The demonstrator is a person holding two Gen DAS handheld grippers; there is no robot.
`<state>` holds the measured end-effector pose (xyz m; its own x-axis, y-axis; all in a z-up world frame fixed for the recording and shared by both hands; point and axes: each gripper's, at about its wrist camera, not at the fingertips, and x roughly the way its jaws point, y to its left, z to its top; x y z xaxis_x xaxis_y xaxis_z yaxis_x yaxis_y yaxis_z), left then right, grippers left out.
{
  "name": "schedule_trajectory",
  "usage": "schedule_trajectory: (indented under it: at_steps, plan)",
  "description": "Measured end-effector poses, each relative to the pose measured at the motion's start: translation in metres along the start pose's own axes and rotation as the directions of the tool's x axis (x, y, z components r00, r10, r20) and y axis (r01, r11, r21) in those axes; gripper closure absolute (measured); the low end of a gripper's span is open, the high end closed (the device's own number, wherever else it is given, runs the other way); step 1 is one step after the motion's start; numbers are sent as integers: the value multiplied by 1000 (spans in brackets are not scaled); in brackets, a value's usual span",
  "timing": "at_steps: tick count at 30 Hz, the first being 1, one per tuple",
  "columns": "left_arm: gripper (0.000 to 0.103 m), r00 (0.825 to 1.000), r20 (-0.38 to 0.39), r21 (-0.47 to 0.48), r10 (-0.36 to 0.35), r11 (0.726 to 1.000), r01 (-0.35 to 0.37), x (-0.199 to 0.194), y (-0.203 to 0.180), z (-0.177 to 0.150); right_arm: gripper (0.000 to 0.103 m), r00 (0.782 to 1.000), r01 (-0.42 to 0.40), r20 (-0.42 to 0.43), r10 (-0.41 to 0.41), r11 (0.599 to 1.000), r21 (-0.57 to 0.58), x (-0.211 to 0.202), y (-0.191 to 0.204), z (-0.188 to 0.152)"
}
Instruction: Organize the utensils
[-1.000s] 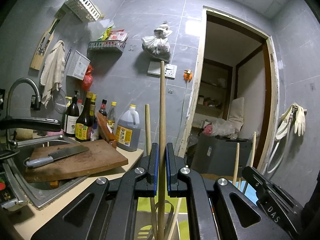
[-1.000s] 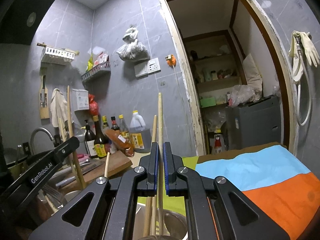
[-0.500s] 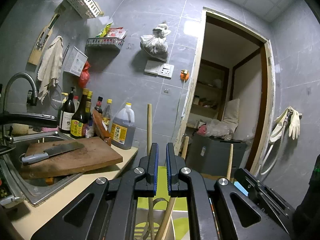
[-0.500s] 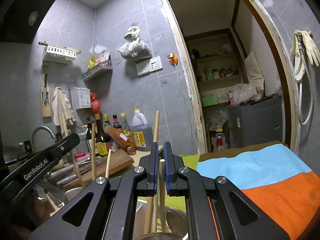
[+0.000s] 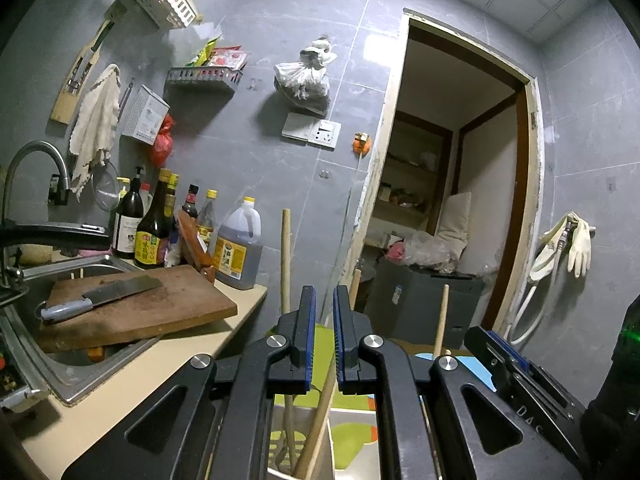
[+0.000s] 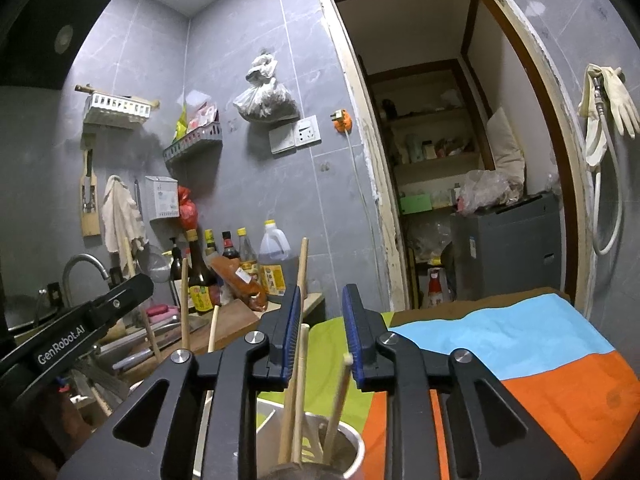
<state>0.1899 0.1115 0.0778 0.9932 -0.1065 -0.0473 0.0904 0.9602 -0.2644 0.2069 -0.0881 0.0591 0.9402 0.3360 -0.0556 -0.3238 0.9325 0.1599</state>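
Left wrist view: black left gripper with blue pads [image 5: 324, 334] points level toward a grey tiled wall; jaws a narrow slit apart, nothing pinched. Below it a slim wooden utensil handle [image 5: 320, 412] leans up out of a metal-sided holder [image 5: 352, 440], passing under the gap, not clamped. A second, taller wooden handle [image 5: 285, 258] stands just left of the jaws. A third thin wooden stick [image 5: 441, 320] rises to the right. Left, a brown wooden cutting board [image 5: 168, 308] lies over a steel sink [image 5: 76, 380], with a grey-handled cleaver [image 5: 100, 294] on it. Dark sauce bottles [image 5: 154, 232] stand against the far wall.

Right wrist view: black right gripper with blue pads [image 6: 322, 332], jaws just been opening, now spread with a clear gap. A wooden stick with a pale tip [image 6: 338, 400] stands loose between them, touching neither pad; more wooden handles [image 6: 298, 380] lean by the left pad. All sit in a white round cup [image 6: 356, 450] near and below. Right, a cloth of blue, orange and green panels [image 6: 520, 344]. The left gripper's black body [image 6: 80, 328] shows at the left edge
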Motion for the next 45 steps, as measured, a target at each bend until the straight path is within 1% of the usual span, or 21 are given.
schedule_trajectory:
  at_steps: [4, 5, 10, 12, 14, 18, 21, 23, 25, 27, 28, 29, 34, 38, 40, 44, 45]
  plan:
    - [90, 1000, -9, 9, 5, 1000, -5, -5, -1, 0, 82, 1000, 5, -7, -5, 1000, -15, -6, -2, 2]
    - [89, 1000, -10, 9, 4, 1000, -4, -8, -1, 0, 81, 1000, 6, -5, -6, 1000, -17, -8, -3, 3]
    - [76, 1000, -16, 15, 7, 1000, -7, -17, -2, 4, 77, 1000, 13, 2, -13, 1000, -24, -17, -6, 8]
    - [74, 1000, -19, 24, 13, 1000, -13, -21, -3, 6, 73, 1000, 14, 5, -14, 1000, -28, -22, -7, 10]
    - [69, 999, -30, 36, 21, 999, -20, -23, -5, 6, 67, 1000, 12, 7, -11, 999, -32, -27, -8, 11]
    - [66, 997, -63, 66, 37, 997, -33, -28, -9, 4, 63, 1000, 13, 2, -13, 999, -43, -38, -12, 15]
    - [59, 996, -79, 87, 46, 995, -39, -31, -13, 1, 58, 1000, 19, 0, -19, 998, -53, -46, -15, 17]
    - [54, 995, -87, 92, 46, 995, -38, -33, -14, 0, 53, 1000, 19, -3, -19, 999, -51, -52, -18, 19]
    - [50, 994, -99, 99, 43, 995, -33, -35, -17, -1, 51, 1000, 26, -6, -27, 998, -54, -58, -20, 20]
    - [48, 993, -114, 110, 40, 994, -27, -37, -20, -3, 44, 1000, 29, -11, -30, 998, -57, -63, -22, 20]
    - [45, 992, -118, 114, 40, 993, -26, -38, -21, -4, 37, 1000, 27, -11, -28, 998, -56, -66, -23, 20]
    - [44, 992, -121, 117, 38, 993, -24, -39, -22, -4, 33, 1000, 27, -10, -27, 998, -54, -69, -23, 21]
    - [31, 990, -139, 115, 33, 993, -17, -44, -26, -8, 26, 999, 39, -14, -40, 997, -68, -84, -26, 21]
    - [24, 989, -147, 116, 25, 993, -8, -49, -28, -11, 18, 999, 48, -21, -50, 995, -89, -93, -27, 19]
    - [16, 989, -149, 116, 21, 993, -3, -53, -29, -12, 15, 998, 52, -29, -55, 995, -90, -97, -29, 16]
    - [12, 988, -152, 119, 15, 993, 4, -62, -30, -17, 5, 997, 59, -55, -63, 995, -79, -107, -36, 12]
    - [11, 988, -155, 123, 17, 992, 2, -64, -31, -19, 3, 996, 67, -59, -72, 995, -76, -110, -38, 11]
